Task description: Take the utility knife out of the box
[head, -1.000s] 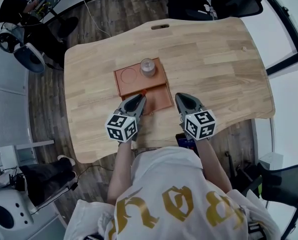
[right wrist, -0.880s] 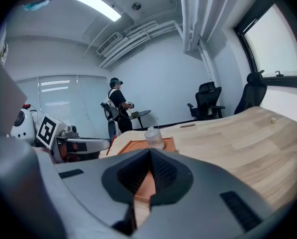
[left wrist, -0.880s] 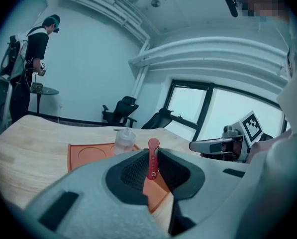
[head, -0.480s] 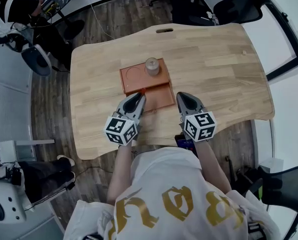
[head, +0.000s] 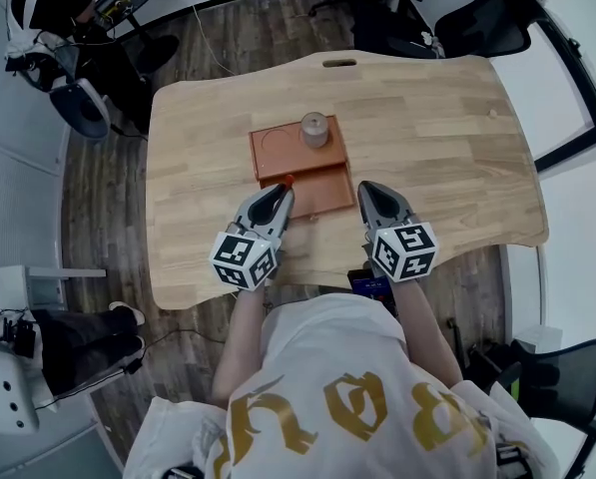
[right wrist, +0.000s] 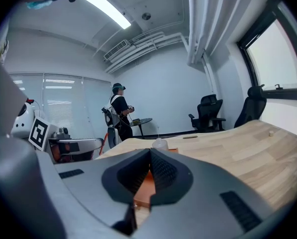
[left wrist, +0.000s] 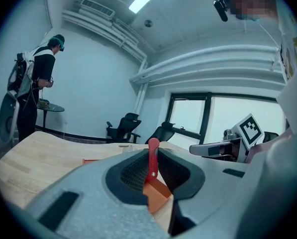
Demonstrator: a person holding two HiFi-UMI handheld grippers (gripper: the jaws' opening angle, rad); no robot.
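Observation:
A slim red utility knife (left wrist: 152, 162) stands upright between the jaws of my left gripper (left wrist: 153, 152), which is shut on it. In the head view its red tip (head: 288, 180) pokes out of the left gripper (head: 281, 191) at the near left edge of the flat orange box (head: 278, 154). My right gripper (head: 366, 189) hovers at the box's near right corner, shut, its jaw tips touching with nothing between them. In the right gripper view the box (right wrist: 146, 189) shows just beyond the right gripper (right wrist: 149, 151).
A small clear capped jar (head: 314, 129) stands in the box's far right part. The wooden table (head: 437, 138) has its near edge just under both grippers. Office chairs (head: 477, 23) and a standing person (head: 48, 13) are beyond the far side.
The head view has drifted, so the table sits further right in frame. Both grippers keep their places at the box's near edge, and the left one still holds the knife.

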